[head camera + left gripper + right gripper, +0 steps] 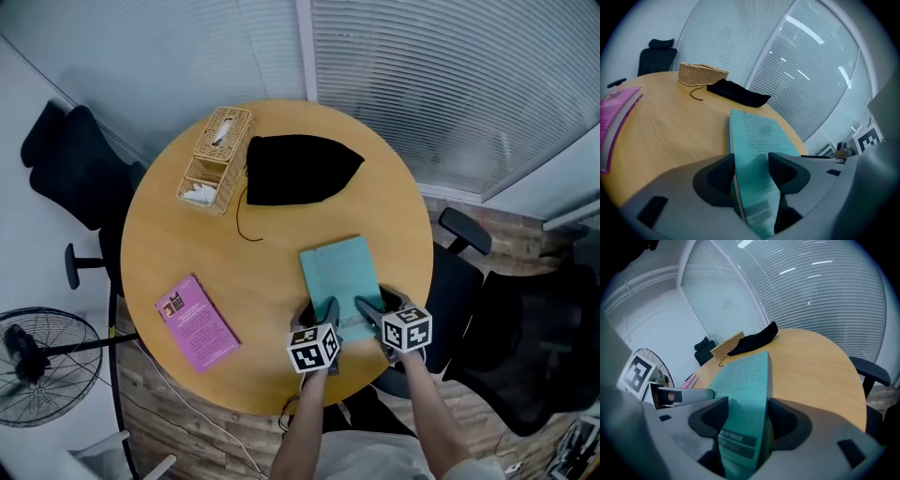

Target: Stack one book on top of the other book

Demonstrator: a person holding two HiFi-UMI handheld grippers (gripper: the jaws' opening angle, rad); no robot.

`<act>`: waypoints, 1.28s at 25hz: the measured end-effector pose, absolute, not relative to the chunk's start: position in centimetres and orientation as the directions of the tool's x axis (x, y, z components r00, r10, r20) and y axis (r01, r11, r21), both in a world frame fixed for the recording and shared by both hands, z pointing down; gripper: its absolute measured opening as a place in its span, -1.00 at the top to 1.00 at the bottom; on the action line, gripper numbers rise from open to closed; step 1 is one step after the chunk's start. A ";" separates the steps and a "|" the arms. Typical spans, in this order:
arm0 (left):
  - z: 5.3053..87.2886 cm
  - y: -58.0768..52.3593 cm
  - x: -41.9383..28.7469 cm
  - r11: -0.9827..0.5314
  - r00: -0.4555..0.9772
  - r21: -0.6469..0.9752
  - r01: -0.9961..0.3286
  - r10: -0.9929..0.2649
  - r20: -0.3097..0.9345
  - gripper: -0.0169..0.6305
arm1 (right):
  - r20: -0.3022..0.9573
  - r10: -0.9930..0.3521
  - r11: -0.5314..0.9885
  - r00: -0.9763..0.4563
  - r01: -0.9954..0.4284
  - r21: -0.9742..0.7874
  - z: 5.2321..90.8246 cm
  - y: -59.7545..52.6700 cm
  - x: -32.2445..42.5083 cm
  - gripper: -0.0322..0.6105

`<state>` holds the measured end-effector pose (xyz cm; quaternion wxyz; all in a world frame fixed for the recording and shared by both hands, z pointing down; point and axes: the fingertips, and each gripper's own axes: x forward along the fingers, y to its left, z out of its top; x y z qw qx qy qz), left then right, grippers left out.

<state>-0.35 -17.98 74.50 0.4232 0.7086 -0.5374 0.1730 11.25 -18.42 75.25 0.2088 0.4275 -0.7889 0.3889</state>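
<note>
Kinda worried about a skid across the slick round wooden bench (169, 234) if pinched at just the edge of the thin, floppy-looking teal book (337, 267), lying near the front and well apart from the glossy pink book (195, 322) at left. Both the left gripper (321, 314) and right gripper (378, 309) with dark jaws apart, straddling its near edge, not clamped.

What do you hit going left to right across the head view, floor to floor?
floor fan → pink book → teal book → black office chair. The wicker basket and black pouch are left out because they overlap the books sideways.
</note>
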 end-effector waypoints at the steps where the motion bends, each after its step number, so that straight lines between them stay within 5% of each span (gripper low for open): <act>1: 74.4 -17.9 -0.4 -0.058 0.358 0.412 -0.909 -0.616 0.702 0.19 | 0.661 -0.518 0.325 -0.543 -0.840 -0.435 75.1 -18.3 11.2 0.02; 17: 70.3 -15.7 -7.9 0.111 0.197 0.402 -0.909 -0.735 0.649 0.19 | 0.576 -0.563 0.410 -0.593 -0.805 -0.428 70.7 -17.6 3.9 0.04; 32: 67.2 -10.6 -20.4 0.326 -0.038 0.345 -0.880 -0.772 0.634 0.20 | 0.516 -0.411 0.630 -0.751 -0.643 -0.435 68.1 -15.4 -9.6 0.05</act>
